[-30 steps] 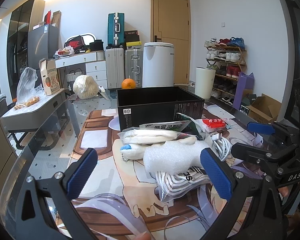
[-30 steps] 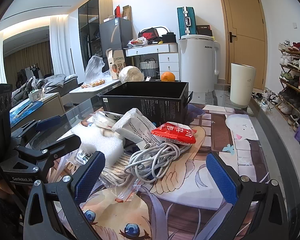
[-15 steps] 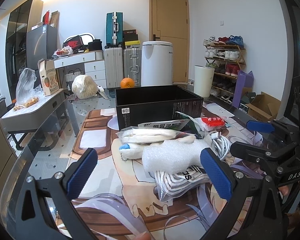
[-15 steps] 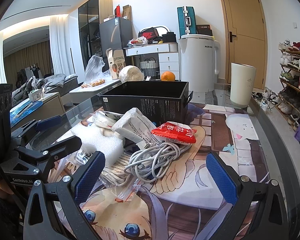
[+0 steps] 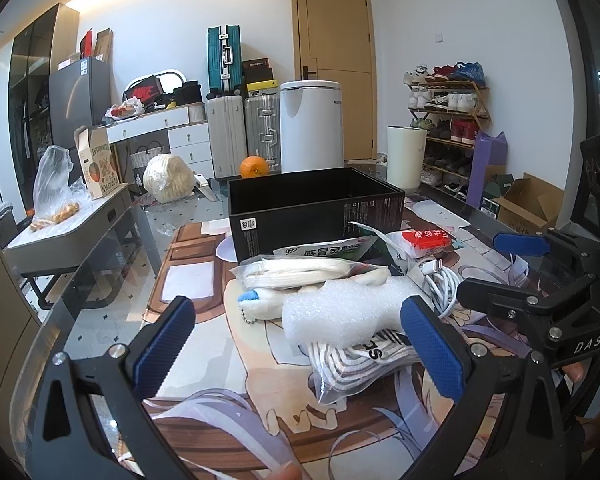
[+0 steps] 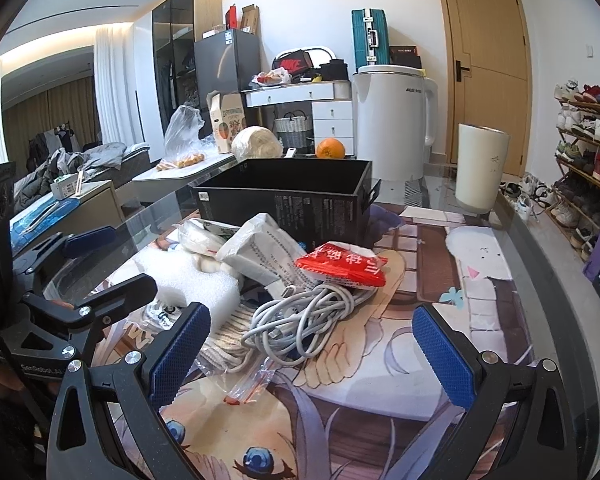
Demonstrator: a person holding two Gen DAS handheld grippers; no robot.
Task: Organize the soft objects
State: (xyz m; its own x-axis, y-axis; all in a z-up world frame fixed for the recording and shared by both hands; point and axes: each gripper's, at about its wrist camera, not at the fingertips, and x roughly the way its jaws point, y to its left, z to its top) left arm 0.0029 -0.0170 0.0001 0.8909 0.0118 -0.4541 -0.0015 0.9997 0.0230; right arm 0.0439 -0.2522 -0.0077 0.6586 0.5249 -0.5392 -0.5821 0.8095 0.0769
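A pile of soft items lies on the table in front of an open black box (image 5: 312, 208) (image 6: 288, 196). It holds a white foam block (image 5: 340, 312) (image 6: 188, 280), a bagged striped sock (image 5: 360, 360), a small plush keychain (image 5: 260, 304), a coiled white cable (image 6: 304, 320) (image 5: 440, 284), a red snack packet (image 6: 342, 266) (image 5: 426, 238), and a white pouch (image 6: 264, 256). My left gripper (image 5: 300, 344) is open, just short of the foam. My right gripper (image 6: 312, 352) is open, just short of the cable. Both are empty.
The table carries a printed cartoon mat (image 6: 380, 380). An orange (image 5: 254, 167) sits behind the box. A white cylinder bin (image 6: 480, 168), a shoe rack (image 5: 448, 108), suitcases (image 5: 240, 128) and a low grey side table (image 5: 68, 232) stand around.
Both grippers have stayed open and almost still; the left view has shifted slightly, with the pile sitting a little closer between its fingers.
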